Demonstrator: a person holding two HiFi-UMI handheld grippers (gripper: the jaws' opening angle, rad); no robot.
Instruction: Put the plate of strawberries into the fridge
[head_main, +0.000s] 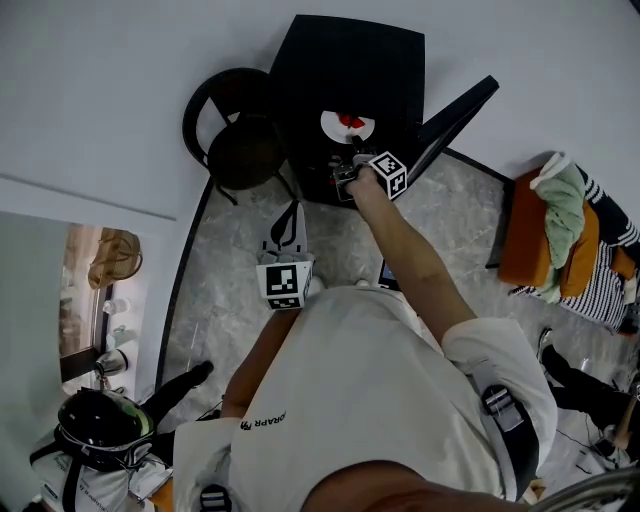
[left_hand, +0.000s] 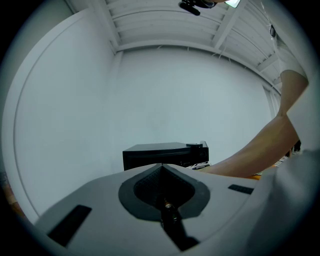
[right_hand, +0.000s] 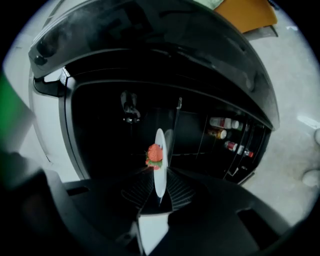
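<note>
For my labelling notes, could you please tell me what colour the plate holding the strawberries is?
White; the plate shows best in the head view.

- White wall beyond the right fingers.
- Grey stone-patterned floor below them.
- Black round chair just to their left.
- Orange seat well to their right.

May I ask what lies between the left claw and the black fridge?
Only bare floor reaches the fridge, per the head view; the left claw is shut, empty.
</note>
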